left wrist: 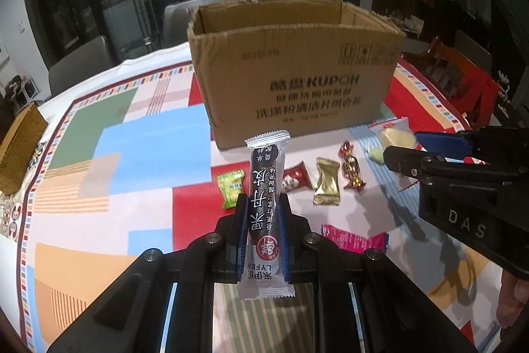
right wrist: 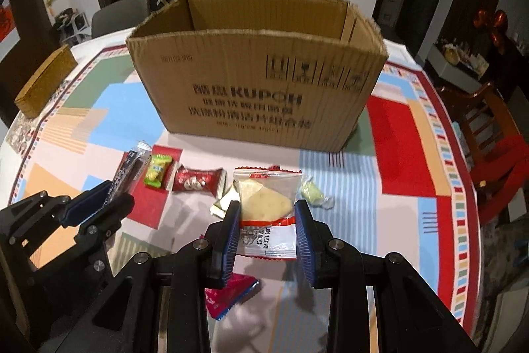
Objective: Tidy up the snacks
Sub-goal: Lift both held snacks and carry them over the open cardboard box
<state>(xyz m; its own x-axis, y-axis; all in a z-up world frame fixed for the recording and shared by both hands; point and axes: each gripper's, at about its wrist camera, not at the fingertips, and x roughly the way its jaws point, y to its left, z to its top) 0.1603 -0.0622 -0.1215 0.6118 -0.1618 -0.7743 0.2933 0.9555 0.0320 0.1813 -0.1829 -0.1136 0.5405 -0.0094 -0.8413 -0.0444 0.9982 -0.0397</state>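
My left gripper (left wrist: 263, 214) is clenched on a long dark fruit-leather bar in a clear wrapper with crimped silver ends (left wrist: 264, 207), pinched across its lower third; the bar stands up at centre frame in the left wrist view. My right gripper (right wrist: 267, 220) grasps a clear plastic packet with red trim and a pale wedge-shaped cake inside (right wrist: 267, 204), the pads pressing its two side edges at lower centre of the right wrist view. Both loads look light to me. The bar seems fairly stiff, so I judge the low grip holds, though the slick film could slide. The packet is soft and crumbly, so I would not squeeze harder.

The open brown corrugated cardboard box (right wrist: 258, 95) fills the upper centre, its torn top rim above both loads, so I judge each must clear that edge before going in. The round table with a patchwork coloured cloth (left wrist: 132, 154) has open room at the left of frame; a woven straw box (left wrist: 20, 151) sits at the far left edge.

Left on the cloth, in a row below the box:
- a pink foil sachet (left wrist: 353, 237), nearest me
- a gold foil pouch (left wrist: 326, 186)
- a red wrapped sweet (left wrist: 297, 181)
- a green-yellow candy packet (left wrist: 229, 189)
- a red-gold twisted bonbon (left wrist: 351, 169)
- a pale green twist candy (right wrist: 312, 196)

These small ones look light and crinkly; I would pinch them across the body.
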